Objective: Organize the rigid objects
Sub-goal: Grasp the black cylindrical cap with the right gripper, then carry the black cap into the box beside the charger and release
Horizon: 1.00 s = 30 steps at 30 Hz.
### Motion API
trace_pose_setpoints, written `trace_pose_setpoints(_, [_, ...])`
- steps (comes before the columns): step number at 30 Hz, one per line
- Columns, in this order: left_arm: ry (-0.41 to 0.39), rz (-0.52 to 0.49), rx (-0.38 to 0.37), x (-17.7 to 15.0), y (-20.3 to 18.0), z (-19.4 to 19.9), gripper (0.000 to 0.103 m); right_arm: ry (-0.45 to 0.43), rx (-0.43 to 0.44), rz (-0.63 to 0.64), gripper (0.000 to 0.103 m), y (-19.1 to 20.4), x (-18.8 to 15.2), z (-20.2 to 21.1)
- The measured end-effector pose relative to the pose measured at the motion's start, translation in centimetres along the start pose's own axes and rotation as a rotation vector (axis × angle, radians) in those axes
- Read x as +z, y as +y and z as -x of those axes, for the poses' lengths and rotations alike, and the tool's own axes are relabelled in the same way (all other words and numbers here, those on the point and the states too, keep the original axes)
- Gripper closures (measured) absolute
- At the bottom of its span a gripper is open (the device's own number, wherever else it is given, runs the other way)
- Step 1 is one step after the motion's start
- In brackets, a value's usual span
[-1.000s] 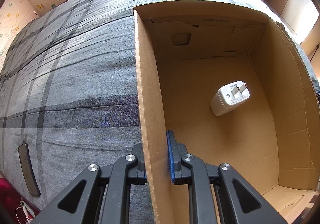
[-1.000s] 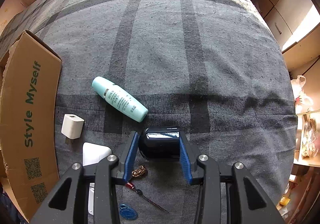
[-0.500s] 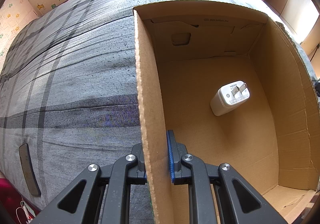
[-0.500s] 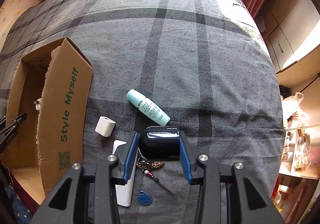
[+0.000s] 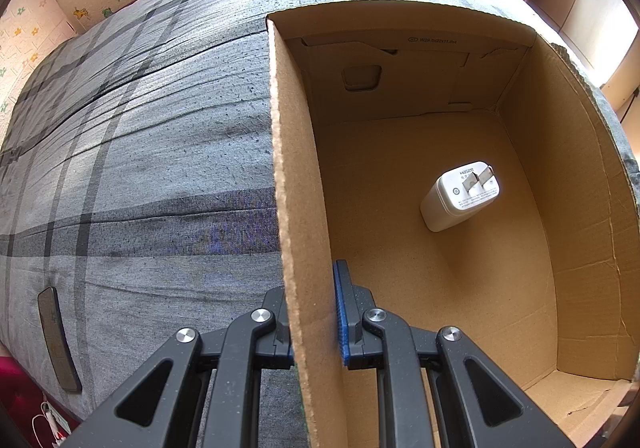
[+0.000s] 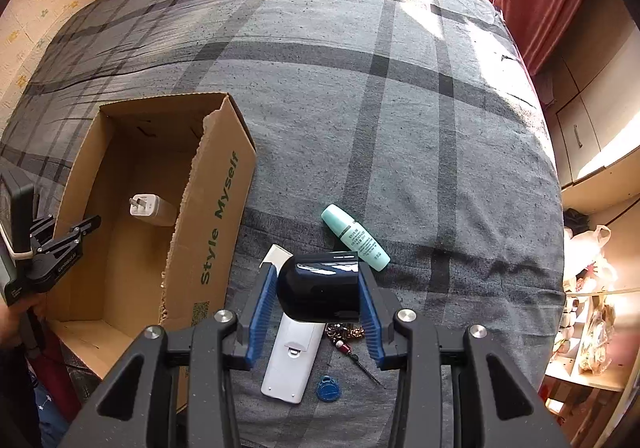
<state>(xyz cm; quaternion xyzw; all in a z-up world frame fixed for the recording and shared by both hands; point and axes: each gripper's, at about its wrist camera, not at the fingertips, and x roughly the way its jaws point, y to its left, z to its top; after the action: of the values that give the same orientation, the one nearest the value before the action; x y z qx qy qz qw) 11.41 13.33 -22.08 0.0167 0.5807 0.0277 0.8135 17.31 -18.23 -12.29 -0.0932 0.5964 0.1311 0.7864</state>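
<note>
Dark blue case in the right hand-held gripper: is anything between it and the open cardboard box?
Only the box's near wall, printed "Style Myself". The dark blue case looks lifted, and the cardboard box is open-topped.

A grey bedspread [image 6: 360, 96] crossed by darker grey plaid stripes is seen under everything. Plain brown is shown by the open corrugated cardboard box [image 6: 224, 184], with green lettering printed on its outer wall. A white plug-in charger [image 5: 460, 194] is marked with small grey print. Mint green is worn by the small cylindrical bottle [image 6: 354, 236], glossy black by the rounded case [image 6: 320, 290], white by the remote control [image 6: 292, 360], and blue by the round key tag [image 6: 327, 388].
</note>
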Motion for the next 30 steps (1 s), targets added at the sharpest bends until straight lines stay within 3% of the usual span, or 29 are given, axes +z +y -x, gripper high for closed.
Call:
trace_pose_setpoints(13, [0.000, 0.001, -0.001, 0.1, 0.0, 0.0, 0.087, -0.032, 0.065, 0.118, 0.061, 5.9, 1.1, 1.8])
trace_pose_setpoints(30, [-0.002, 0.005, -0.009, 0.0, 0.2, 0.1, 0.087, -0.020, 0.153, 0.243, 0.061, 14.9, 1.8, 0.0])
